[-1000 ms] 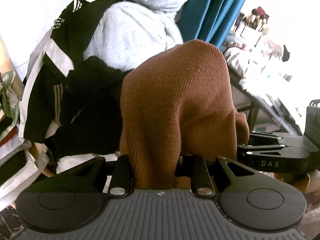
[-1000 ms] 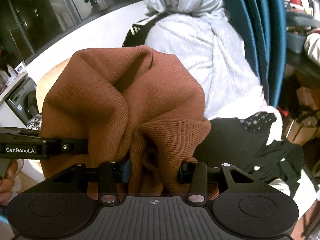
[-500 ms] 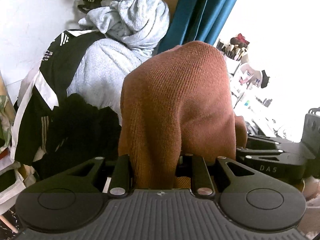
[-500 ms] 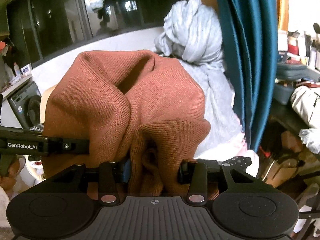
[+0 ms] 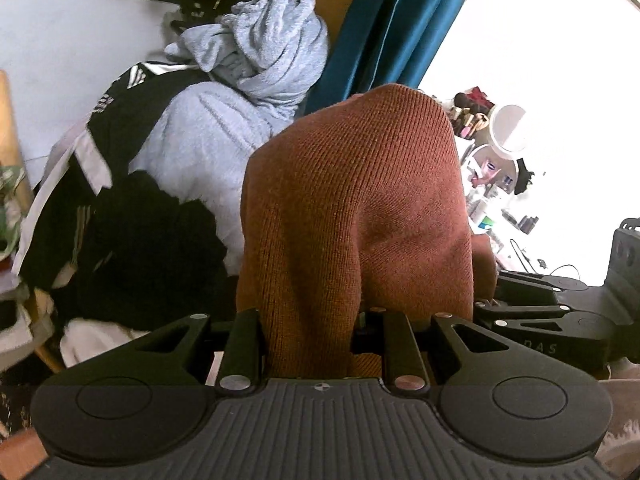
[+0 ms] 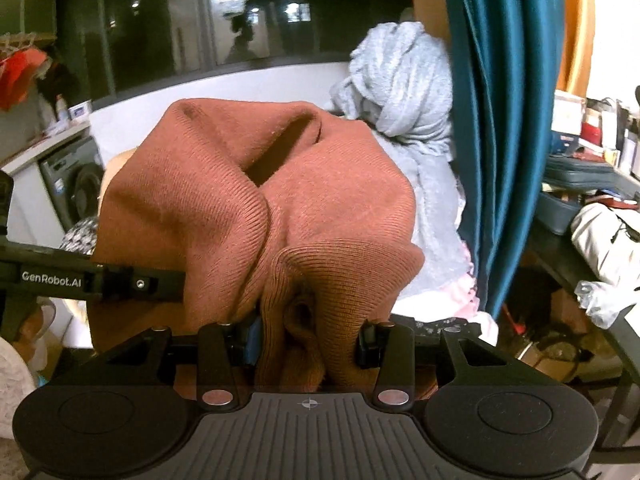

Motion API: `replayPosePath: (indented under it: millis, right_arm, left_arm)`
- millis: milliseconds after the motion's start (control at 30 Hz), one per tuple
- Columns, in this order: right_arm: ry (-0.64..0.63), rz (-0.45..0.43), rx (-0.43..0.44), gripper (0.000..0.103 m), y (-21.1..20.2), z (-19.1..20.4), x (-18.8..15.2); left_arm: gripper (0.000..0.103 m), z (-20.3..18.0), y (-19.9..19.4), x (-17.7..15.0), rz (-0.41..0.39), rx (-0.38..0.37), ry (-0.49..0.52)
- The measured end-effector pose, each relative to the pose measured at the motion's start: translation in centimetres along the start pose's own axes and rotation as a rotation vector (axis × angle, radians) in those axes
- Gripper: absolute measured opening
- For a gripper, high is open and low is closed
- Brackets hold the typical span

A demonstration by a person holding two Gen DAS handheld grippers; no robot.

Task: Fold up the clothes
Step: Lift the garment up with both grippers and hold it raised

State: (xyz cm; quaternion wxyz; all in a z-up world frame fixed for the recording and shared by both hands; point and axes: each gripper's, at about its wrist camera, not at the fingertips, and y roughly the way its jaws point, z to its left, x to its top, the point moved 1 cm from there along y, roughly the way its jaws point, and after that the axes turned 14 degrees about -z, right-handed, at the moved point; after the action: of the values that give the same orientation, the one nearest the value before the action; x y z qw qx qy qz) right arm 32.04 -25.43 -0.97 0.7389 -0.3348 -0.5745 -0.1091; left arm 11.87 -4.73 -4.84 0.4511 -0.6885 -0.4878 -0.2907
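A rust-brown knitted garment [image 5: 352,216] is bunched between the jaws of my left gripper [image 5: 320,344], which is shut on it; the cloth hides the fingertips. The same brown garment [image 6: 256,208] fills my right gripper [image 6: 308,340], also shut on it. The two grippers are side by side: the right gripper's body [image 5: 560,320] shows at the right edge of the left wrist view, and the left gripper's body [image 6: 80,280] at the left of the right wrist view. The garment is held up in the air between them.
A pile of clothes lies behind: a light grey fleece [image 5: 256,92], also in the right wrist view [image 6: 408,92], a black-and-white striped jacket [image 5: 80,168] and a black garment [image 5: 152,248]. A teal curtain [image 6: 496,120] hangs at the right. A cluttered dressing table [image 5: 496,168] and a washing machine [image 6: 72,188] stand nearby.
Both grippers have risen and tilted up with the brown garment still held; the clothes pile has dropped lower in both views and more of the curtain and window shows.
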Motion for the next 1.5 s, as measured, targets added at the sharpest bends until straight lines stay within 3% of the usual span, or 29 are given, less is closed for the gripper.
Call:
replayPosePath:
  millis: [333, 500, 967, 1233, 1500]
  right_arm:
    - [0.073, 0.097, 0.196, 0.038, -1.9, 2.5, -5.5]
    - [0.055, 0.120, 0.255, 0.038, -3.3, 5.0, -6.8]
    - [0.009, 0.072, 0.204, 0.038, -9.7, 11.3, -7.7]
    - [0.012, 0.084, 0.191, 0.038, -15.5, 17.4, -11.1]
    - [0.035, 0.096, 0.115, 0.038, -22.2, 19.1, -13.3]
  left_arm:
    - [0.022, -0.8, -6.3, -5.1, 0.072, 0.227, -0.059]
    - [0.023, -1.0, -8.7, -6.1, 0.073, 0.269, -0.068]
    - [0.022, -0.2, -16.6, -8.7, 0.008, 0.196, -0.060]
    - [0.023, -0.2, -23.6, -12.3, 0.037, 0.185, -0.067]
    - [0.022, -3.1, -25.5, -14.3, 0.082, 0.102, -0.047]
